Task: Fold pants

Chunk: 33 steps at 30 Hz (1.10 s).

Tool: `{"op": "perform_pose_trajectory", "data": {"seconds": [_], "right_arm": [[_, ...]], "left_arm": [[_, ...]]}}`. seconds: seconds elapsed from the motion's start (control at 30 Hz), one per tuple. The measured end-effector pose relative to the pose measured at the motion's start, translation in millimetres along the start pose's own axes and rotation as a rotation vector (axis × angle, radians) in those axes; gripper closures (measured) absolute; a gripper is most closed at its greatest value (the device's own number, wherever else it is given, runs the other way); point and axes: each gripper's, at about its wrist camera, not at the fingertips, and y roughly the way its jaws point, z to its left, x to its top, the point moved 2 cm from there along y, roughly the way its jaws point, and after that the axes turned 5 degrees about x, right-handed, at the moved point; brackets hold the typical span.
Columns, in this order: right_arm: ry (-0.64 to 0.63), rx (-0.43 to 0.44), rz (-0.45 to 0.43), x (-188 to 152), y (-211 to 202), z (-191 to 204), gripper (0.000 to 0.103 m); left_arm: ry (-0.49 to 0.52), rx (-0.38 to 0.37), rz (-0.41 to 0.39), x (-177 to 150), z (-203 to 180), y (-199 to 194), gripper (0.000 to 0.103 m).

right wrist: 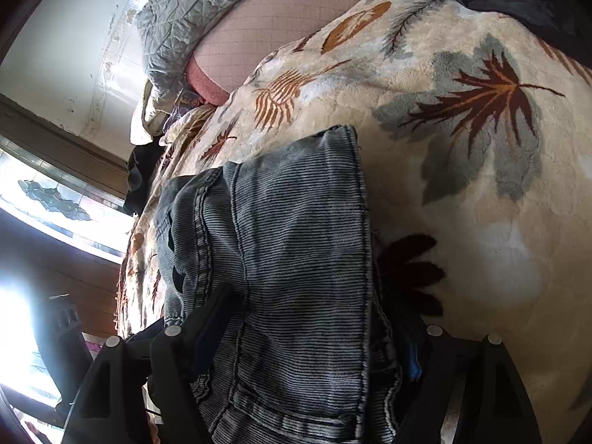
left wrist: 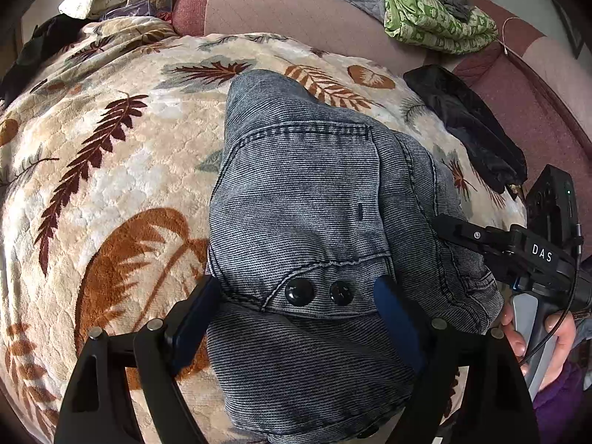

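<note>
Left gripper [left wrist: 296, 303] stood spread wide over the jeans [left wrist: 314, 222], one blue pad [left wrist: 194, 318] at the left edge of the folded denim and the other pad [left wrist: 396, 318] lying on the cloth near the two black buttons [left wrist: 299, 291]; whether the pads pressed the fabric could not be told. The jeans lay folded in a thick bundle on a leaf-print blanket [left wrist: 111, 170]. At the right edge, a hand [left wrist: 555, 336] held the right gripper [left wrist: 492, 244], its finger resting against the bundle's right side. A black cloth [left wrist: 470, 129] lay on the blanket beyond, and a green cloth [left wrist: 433, 14] farther back.

From the right wrist, the right gripper [right wrist: 307, 333] straddled the jeans [right wrist: 296, 259], jaws wide, denim filling the gap; a grip could not be confirmed. The blanket [right wrist: 481, 148] spread to the right, with a window [right wrist: 55, 199] at the left.
</note>
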Motion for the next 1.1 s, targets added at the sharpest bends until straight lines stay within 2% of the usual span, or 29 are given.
{"op": "perform_pose_trajectory", "data": {"seconds": [0.27, 0.43, 0.5, 0.73, 0.9, 0.97, 1.1], "right_arm": [[-0.029, 0.077, 0.026, -5.9, 2.7, 7.8, 0.022], [-0.040, 0.069, 0.032, -6.7, 4.4, 9.2, 0.022], [-0.047, 0.048, 0.043, -7.0, 6.9, 8.1, 0.022], [0.014, 0.065, 0.027, -5.6, 6.1, -0.6, 0.022], [-0.018, 0.059, 0.018, -4.4, 12.3, 5.0, 0.021], [-0.024, 0.071, 0.024, -4.2, 12.1, 6.1, 0.024], [-0.025, 0.101, 0.037, -5.2, 8.6, 4.9, 0.046]], "left_arm": [[0.017, -0.005, -0.027, -2.8, -3.4, -4.7, 0.017], [0.070, 0.007, -0.041, -3.0, -13.8, -4.6, 0.017], [0.059, 0.003, -0.036, -1.9, -13.0, -3.1, 0.017], [0.048, -0.021, -0.041, 1.8, -13.6, 0.5, 0.017], [0.069, -0.031, -0.056, 9.5, -18.0, 7.9, 0.017], [0.076, -0.034, -0.066, 10.5, -19.6, 6.8, 0.017], [0.082, -0.037, -0.093, 11.3, -20.4, 3.3, 0.026]]}}
